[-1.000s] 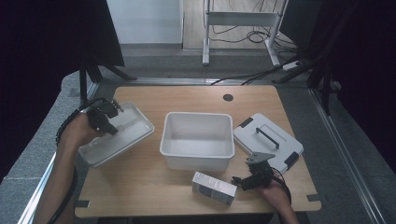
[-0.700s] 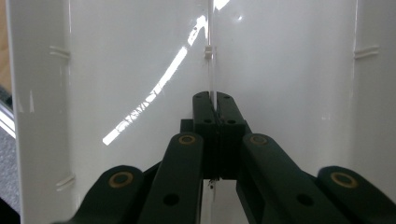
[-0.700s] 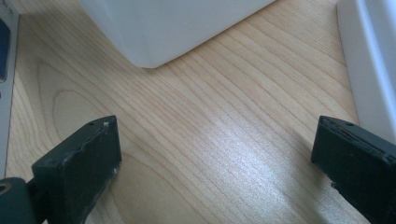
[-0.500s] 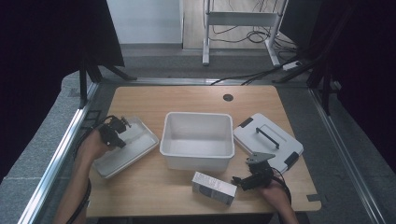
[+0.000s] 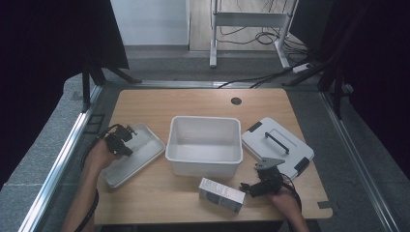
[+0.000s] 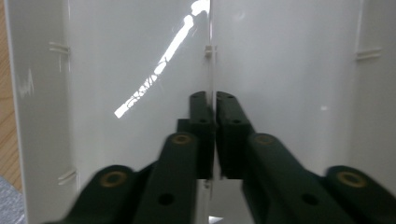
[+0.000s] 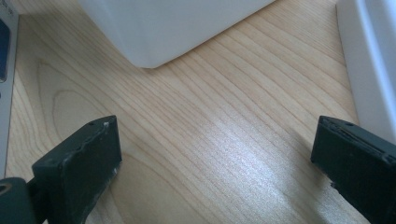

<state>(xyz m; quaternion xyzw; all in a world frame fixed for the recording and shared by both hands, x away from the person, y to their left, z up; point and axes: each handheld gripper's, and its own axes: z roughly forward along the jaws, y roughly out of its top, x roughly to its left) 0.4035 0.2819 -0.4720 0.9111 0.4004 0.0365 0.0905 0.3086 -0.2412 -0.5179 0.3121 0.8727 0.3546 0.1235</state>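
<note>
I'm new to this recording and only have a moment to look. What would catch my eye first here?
The open white bin in the middle of the wooden table stands out first. To its left, the left gripper is clamped on a rib of a shallow white tray, jaws just easing. At the front, the right gripper rests with its jaws wide apart beside a small carton, in front of a handled white lid.
</note>
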